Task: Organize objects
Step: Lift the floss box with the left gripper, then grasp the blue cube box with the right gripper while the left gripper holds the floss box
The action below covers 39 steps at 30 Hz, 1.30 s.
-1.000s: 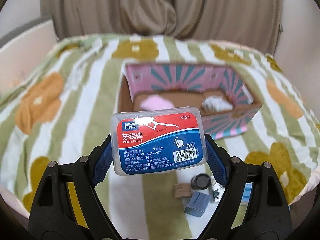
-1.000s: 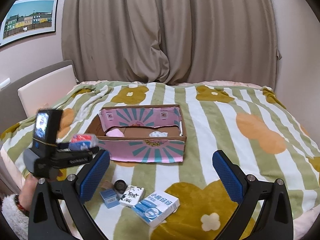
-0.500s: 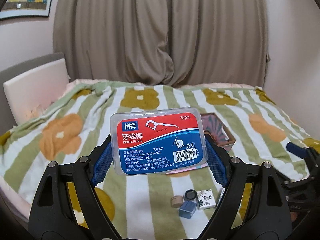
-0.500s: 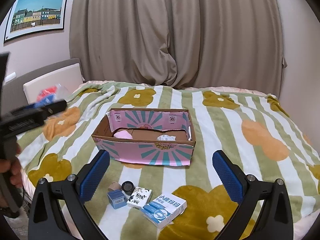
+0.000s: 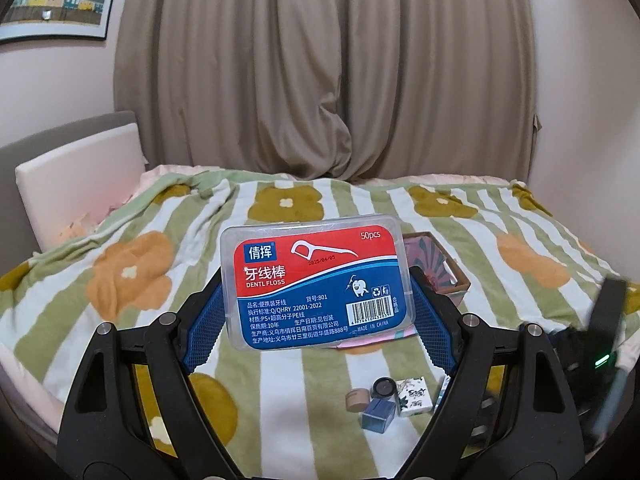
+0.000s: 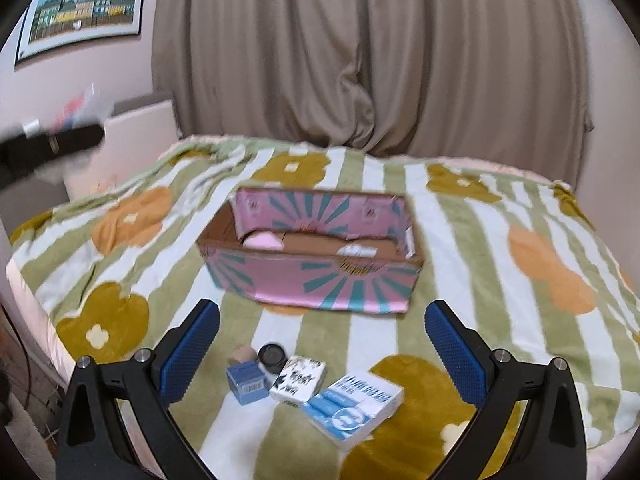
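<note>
Clear-plastic floss box [image 5: 316,282] | clamped between left gripper [image 5: 318,320] jaws

Dental floss case [image 5: 318,284]: clear plastic, red-and-blue label reading "DENTL FLOSS", 50pcs; held upright, label toward camera, slightly tilted, above the bed.

Cardboard box [image 6: 316,252]: pink with teal sunburst print, open top, mid-bed. Inside: a pink item [image 6: 264,241] at left, a white item [image 6: 356,251] at right.

Near edge, in a cluster: tan cylinder [image 6: 242,355], black round jar [image 6: 272,355], small blue box [image 6: 246,382], black-and-white patterned box [image 6: 298,379], and, rightmost, a blue-and-white carton [image 6: 354,404] lying flat.
</note>
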Each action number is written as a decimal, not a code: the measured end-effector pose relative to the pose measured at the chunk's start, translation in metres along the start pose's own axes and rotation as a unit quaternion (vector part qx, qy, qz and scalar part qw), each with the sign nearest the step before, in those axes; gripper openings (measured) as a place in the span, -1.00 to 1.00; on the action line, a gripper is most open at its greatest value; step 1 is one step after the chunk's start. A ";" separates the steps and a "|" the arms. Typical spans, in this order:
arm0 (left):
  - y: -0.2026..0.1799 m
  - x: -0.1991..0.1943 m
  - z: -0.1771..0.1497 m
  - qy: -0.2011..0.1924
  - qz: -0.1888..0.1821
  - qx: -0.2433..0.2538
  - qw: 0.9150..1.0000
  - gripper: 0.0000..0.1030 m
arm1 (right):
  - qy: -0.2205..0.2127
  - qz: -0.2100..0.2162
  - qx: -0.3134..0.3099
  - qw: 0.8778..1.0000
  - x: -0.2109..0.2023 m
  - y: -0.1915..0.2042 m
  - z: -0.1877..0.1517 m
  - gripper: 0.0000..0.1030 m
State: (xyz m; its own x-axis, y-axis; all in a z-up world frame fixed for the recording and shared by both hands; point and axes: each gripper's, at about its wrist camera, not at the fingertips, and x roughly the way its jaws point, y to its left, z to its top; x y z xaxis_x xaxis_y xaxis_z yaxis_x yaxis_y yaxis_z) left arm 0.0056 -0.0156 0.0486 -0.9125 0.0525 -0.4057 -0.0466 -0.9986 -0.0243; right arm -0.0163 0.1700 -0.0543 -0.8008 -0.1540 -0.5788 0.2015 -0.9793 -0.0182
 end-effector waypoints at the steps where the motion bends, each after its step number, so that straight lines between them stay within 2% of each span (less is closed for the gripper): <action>1: 0.001 0.000 -0.001 0.000 0.000 -0.001 1.000 0.60 | 0.010 0.002 -0.004 1.000 0.007 0.003 -0.004 0.99; 10: 0.011 0.004 -0.008 0.008 0.003 -0.012 1.000 0.60 | 0.103 0.032 -0.046 0.993 0.075 0.036 -0.045 0.98; 17: 0.018 0.012 -0.013 0.018 0.005 -0.018 1.000 0.60 | 0.148 0.052 -0.051 0.986 0.107 0.050 -0.061 0.76; 22: 0.023 0.015 -0.016 0.022 0.004 -0.027 0.999 0.60 | 0.166 0.060 -0.048 0.983 0.122 0.055 -0.067 0.47; 28: 0.025 0.018 -0.017 0.026 0.005 -0.029 0.999 0.60 | 0.169 0.060 -0.056 0.982 0.130 0.060 -0.069 0.41; 32: 0.024 0.020 -0.017 0.027 0.003 -0.028 0.999 0.60 | 0.172 0.054 -0.072 0.981 0.135 0.065 -0.070 0.26; 39: 0.025 0.021 -0.017 0.029 0.004 -0.029 0.999 0.60 | 0.177 0.027 -0.129 0.975 0.143 0.082 -0.079 0.14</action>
State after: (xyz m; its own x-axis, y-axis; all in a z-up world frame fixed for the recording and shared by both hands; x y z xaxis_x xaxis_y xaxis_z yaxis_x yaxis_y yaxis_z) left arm -0.0080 -0.0398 0.0234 -0.8879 0.0462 -0.4577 -0.0139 -0.9972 -0.0737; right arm -0.0700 0.0780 -0.2035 -0.5493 -0.1052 -0.8290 0.4105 -0.8981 -0.1580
